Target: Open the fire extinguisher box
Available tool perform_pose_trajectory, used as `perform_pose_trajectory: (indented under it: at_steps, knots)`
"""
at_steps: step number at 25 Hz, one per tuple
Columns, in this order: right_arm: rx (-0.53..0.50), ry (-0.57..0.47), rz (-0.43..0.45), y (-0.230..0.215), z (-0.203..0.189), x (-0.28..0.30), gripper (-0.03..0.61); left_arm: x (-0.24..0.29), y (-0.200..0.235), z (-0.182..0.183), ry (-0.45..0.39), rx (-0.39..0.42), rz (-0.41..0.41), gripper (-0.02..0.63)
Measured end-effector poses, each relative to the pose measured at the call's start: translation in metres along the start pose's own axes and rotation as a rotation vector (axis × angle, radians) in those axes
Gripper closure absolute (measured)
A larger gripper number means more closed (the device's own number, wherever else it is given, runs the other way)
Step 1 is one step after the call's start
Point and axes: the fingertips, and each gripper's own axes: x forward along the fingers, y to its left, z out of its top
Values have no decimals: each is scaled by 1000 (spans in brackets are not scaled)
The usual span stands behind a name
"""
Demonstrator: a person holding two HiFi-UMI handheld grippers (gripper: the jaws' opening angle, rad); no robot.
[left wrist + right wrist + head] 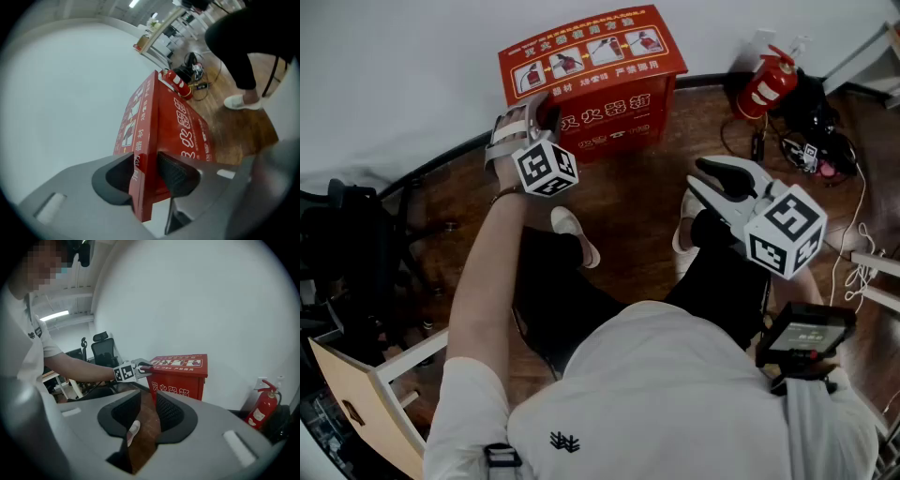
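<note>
Between the left gripper (149, 174) jaws, the box lid (138, 122) corner sits half hidden.

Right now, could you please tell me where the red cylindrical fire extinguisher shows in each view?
Head view: red fire extinguisher upper right.
Left gripper view: extinguisher above centre, beyond the red box.
Right gripper view: extinguisher lower right.
Shared landmark: that red box beside it.

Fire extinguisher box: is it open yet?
Not yet. Done: the left hand-held gripper is shut on the front corner of the lid. In hand: that grip, with the lid lying flat on the red box. Left: lifting the lid up. The right hand-held gripper is open and empty, away from the box.
</note>
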Motion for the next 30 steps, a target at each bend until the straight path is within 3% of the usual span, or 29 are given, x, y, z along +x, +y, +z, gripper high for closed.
perform_pose_trajectory:
  at_steps: [4, 14, 21, 30]
  knots:
    - [12, 4, -1, 0, -4, -2, 474, 1, 0, 0, 12, 82, 62, 474]
    - [23, -2, 4, 3, -11, -5, 474, -13, 18, 1, -43, 30, 2, 500]
    - [15, 10, 31, 13, -15, -1, 474, -29, 65, 7, -111, -37, -92, 509]
    - [21, 5, 27, 15, -19, -6, 474, -28, 164, 15, -151, -21, 17, 520]
